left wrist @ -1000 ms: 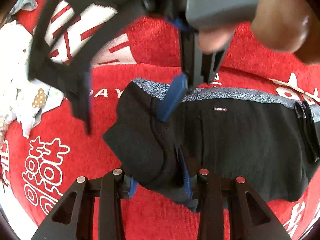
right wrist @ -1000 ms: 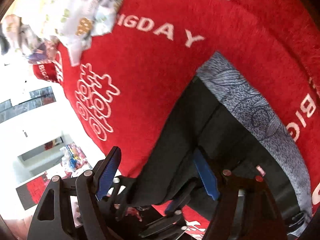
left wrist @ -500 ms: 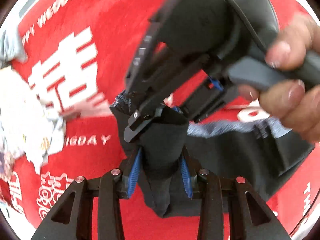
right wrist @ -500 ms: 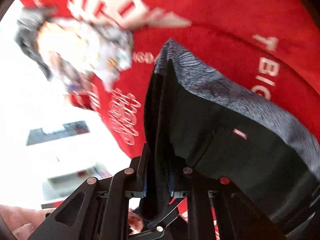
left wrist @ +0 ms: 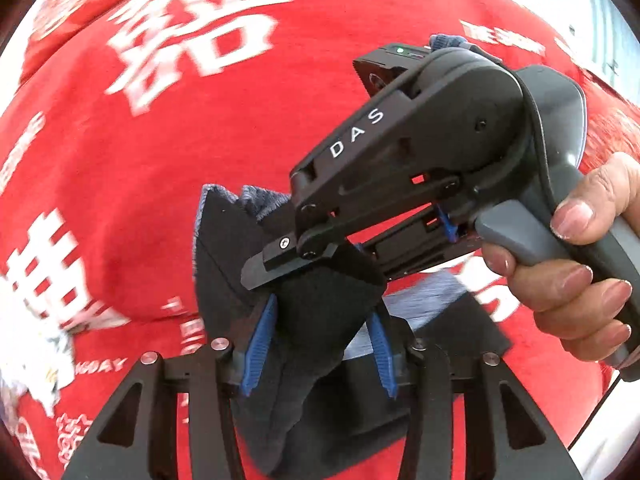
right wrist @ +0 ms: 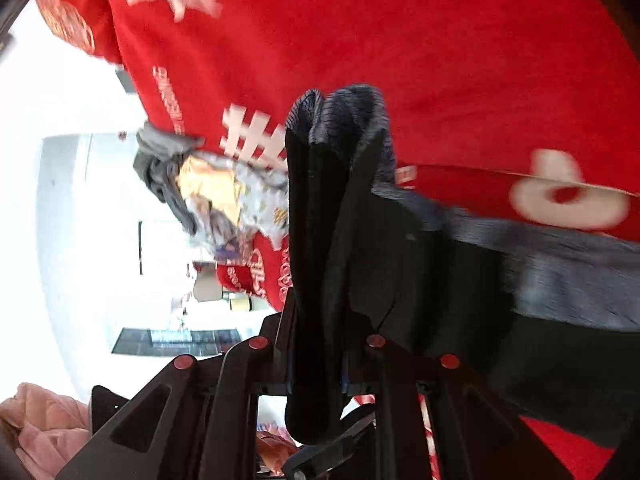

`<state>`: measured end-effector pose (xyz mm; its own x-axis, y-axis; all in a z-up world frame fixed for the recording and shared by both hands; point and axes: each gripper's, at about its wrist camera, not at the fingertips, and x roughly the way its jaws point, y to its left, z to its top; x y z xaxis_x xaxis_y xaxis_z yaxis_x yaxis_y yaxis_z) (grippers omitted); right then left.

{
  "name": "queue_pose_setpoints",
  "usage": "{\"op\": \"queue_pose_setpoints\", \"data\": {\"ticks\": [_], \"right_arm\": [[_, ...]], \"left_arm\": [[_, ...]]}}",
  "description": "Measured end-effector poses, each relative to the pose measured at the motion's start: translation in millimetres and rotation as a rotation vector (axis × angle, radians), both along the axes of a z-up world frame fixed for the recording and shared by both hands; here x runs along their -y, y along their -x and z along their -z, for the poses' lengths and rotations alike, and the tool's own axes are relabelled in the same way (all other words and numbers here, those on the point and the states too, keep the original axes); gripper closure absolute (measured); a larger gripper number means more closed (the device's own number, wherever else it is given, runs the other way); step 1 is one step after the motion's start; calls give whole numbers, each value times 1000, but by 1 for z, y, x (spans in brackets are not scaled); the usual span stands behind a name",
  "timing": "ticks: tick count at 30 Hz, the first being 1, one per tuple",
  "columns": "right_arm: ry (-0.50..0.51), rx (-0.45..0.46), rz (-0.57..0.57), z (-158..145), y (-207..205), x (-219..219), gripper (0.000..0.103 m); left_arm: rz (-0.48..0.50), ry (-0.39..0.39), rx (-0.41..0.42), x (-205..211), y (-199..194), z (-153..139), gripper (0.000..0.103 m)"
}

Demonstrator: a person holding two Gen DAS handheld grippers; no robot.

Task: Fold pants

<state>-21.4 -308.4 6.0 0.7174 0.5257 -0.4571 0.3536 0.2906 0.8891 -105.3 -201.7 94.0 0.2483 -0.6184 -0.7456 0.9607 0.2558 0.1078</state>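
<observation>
Item 1, pants [left wrist: 320, 320]: black fabric with a grey patterned waistband [right wrist: 560, 256]. We find them lifted off the cloth in a bunched fold, held by both tools at once. In the left wrist view the bunch sits at the centre and runs down toward 6 o'clock; in the right wrist view it stands upright at the centre, with the waistband trailing away toward 3 o'clock.

Item 2, left gripper [left wrist: 320, 340]: blue-padded jaws, one pad [left wrist: 260, 344] on each side of the black fold. We note that the jaws have just been opening a little, yet the fabric fills the gap and the pads press against it.

Item 3, right gripper [right wrist: 316, 360]: jaws drawn close together and clamped on a thick upright fold of the pants. In the left wrist view we see its black body marked "DAS" reaching in from 2 o'clock, its handle held by a hand [left wrist: 580, 272] at 3 o'clock.

Item 4, red cloth [left wrist: 200, 140]: white lettering, lying under everything.

Item 5, pile of light printed clothes [right wrist: 224, 196]: at 9 o'clock of the pants in the right wrist view, resting on the red cloth, blurred.
</observation>
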Motion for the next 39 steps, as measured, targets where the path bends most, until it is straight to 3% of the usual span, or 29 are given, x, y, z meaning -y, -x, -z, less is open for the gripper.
{"op": "queue_pose_setpoints", "data": {"ticks": [3, 10, 17, 20, 22, 23, 24, 29, 33, 36, 39], "right_arm": [[-16, -17, 73, 16, 54, 23, 85], [-82, -75, 180, 74, 148, 65, 85], [-122, -164, 202, 128, 181, 66, 85], [-121, -181, 199, 131, 184, 59, 85], [-90, -198, 188, 124, 187, 58, 85], [-63, -217, 182, 118, 186, 58, 83], [-46, -231, 181, 112, 183, 58, 82], [73, -352, 175, 90, 187, 59, 79], [141, -414, 196, 70, 196, 56, 77], [189, -403, 192, 53, 194, 51, 77], [248, -376, 133, 44, 181, 43, 77]], "left_arm": [[85, -29, -9, 29, 50, 15, 57], [170, -114, -68, 67, 110, 64, 57], [197, -225, -117, 77, 141, 110, 57], [217, -275, -121, 75, 141, 115, 57], [233, -303, -121, 71, 137, 106, 52], [231, -310, -128, 70, 133, 103, 43], [215, -320, -146, 67, 125, 97, 36], [56, -361, -184, 41, 71, 73, 35], [-160, -407, -209, 18, 6, 67, 35], [-348, -450, -239, -4, -42, 81, 35], [-441, -492, -268, -21, -66, 105, 35]]}}
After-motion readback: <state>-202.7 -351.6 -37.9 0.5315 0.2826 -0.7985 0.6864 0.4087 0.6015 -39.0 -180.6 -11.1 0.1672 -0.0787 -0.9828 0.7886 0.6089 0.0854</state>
